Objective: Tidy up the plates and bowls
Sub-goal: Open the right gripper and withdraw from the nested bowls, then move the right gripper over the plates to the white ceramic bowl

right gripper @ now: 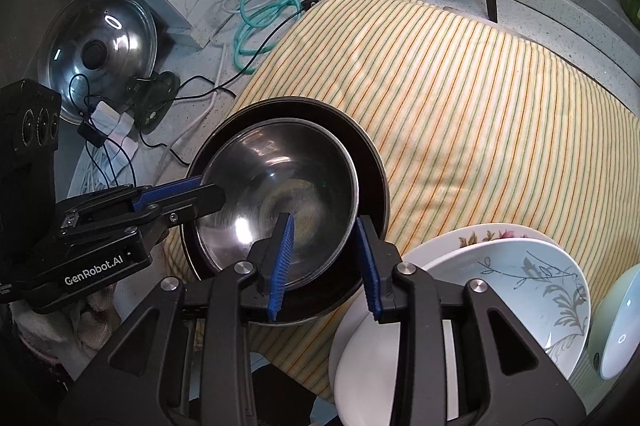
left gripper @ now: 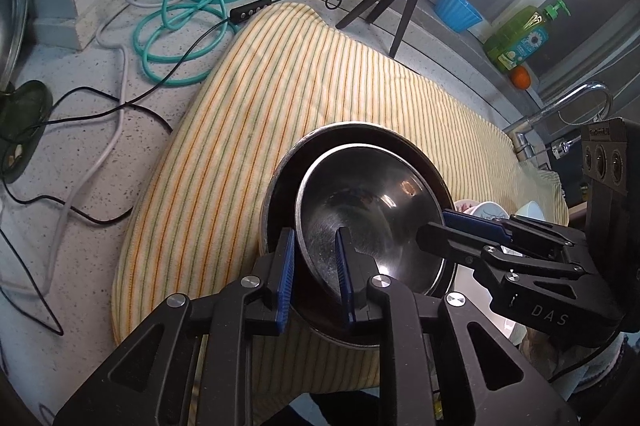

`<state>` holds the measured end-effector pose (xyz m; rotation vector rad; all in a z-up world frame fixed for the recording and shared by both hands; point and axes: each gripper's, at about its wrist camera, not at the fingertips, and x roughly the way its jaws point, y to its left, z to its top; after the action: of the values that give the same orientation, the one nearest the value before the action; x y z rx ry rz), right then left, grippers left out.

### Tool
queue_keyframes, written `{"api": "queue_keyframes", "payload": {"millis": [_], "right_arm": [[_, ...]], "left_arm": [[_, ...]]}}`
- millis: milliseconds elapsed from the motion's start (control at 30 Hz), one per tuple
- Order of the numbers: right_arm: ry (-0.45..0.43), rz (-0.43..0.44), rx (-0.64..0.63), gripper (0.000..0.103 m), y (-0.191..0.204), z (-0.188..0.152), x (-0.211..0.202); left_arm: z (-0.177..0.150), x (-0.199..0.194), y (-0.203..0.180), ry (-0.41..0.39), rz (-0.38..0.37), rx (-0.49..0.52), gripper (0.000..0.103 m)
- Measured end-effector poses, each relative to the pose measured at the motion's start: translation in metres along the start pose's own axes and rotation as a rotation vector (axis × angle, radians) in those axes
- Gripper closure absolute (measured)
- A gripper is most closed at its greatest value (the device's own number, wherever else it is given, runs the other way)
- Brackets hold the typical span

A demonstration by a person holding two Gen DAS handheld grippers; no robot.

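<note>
Straddling the steel bowl [right gripper: 280, 193] rim inside the dark pan [right gripper: 372, 161], left gripper [left gripper: 316, 266] and right gripper [right gripper: 326, 254] both released, pads clear.

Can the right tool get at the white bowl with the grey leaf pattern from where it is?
Probably yes. The right tool straddles the steel bowl's rim with its pads apart, and the leaf-pattern bowl lies just beside it, its rim uncovered and facing the tool.

Striped cloth [right gripper: 460, 113] lies bare beyond nested bowls [right gripper: 280, 185]; white plates [right gripper: 520, 290] crowd right
</note>
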<state>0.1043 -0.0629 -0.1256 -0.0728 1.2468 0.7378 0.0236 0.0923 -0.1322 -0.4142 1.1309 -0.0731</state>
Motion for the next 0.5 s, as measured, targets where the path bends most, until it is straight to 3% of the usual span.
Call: {"api": "queue_keyframes", "payload": {"millis": [100, 367, 433, 500], "right_arm": [[-0.011, 0.02, 0.016, 0.07, -0.003, -0.001, -0.003], [-0.088, 0.09, 0.04, 0.069, -0.009, -0.008, -0.033], [-0.113, 0.104, 0.062, 0.064, -0.014, -0.012, -0.043], [-0.155, 0.109, 0.087, 0.047, -0.022, -0.02, -0.057]], "left_arm": [[-0.001, -0.003, 0.0, -0.002, -0.005, 0.001, 0.078], [0.0, -0.019, -0.004, -0.041, -0.013, 0.009, 0.078], [0.001, -0.026, -0.01, -0.063, -0.018, 0.026, 0.078], [0.001, -0.03, -0.017, -0.074, -0.027, 0.043, 0.073]]}}
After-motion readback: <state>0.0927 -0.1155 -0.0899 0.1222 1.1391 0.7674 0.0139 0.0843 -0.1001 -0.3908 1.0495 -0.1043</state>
